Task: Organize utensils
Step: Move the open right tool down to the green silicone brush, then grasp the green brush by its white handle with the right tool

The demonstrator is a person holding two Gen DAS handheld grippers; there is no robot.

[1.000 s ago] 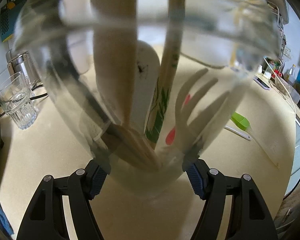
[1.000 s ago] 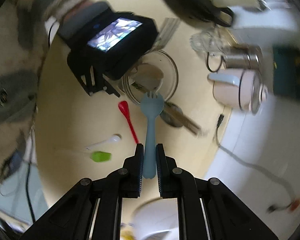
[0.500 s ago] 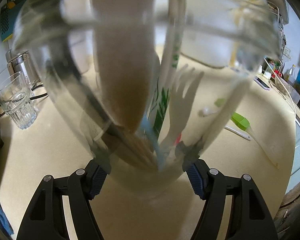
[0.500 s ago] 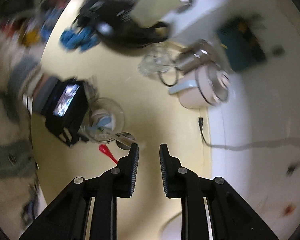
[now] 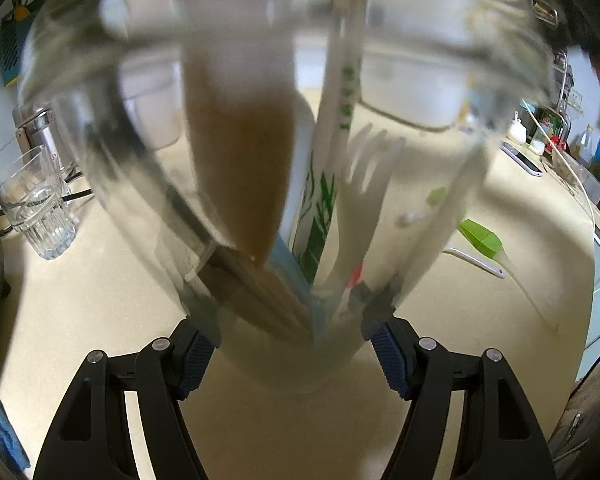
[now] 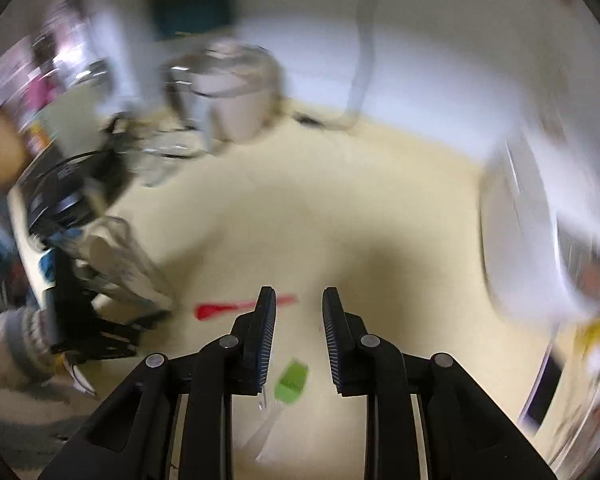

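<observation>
Left hand-held gripper (image 5: 290, 344) clamps the glass jar (image 5: 284, 184), tilting it so utensils slide in easily. Right hand-held gripper (image 6: 299, 336), jaws just opening and empty, hovers low in frame above the green spatula (image 6: 292, 378) and red spoon (image 6: 236, 307) on the tabletop (image 6: 320, 208).

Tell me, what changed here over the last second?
The right gripper let go of the blue fork; its jaws have just been opening and now nothing is between them. The blue fork now stands inside the glass jar. The right gripper then swung away toward the red spoon and green spatula. The left gripper kept its grip on the jar.
</observation>
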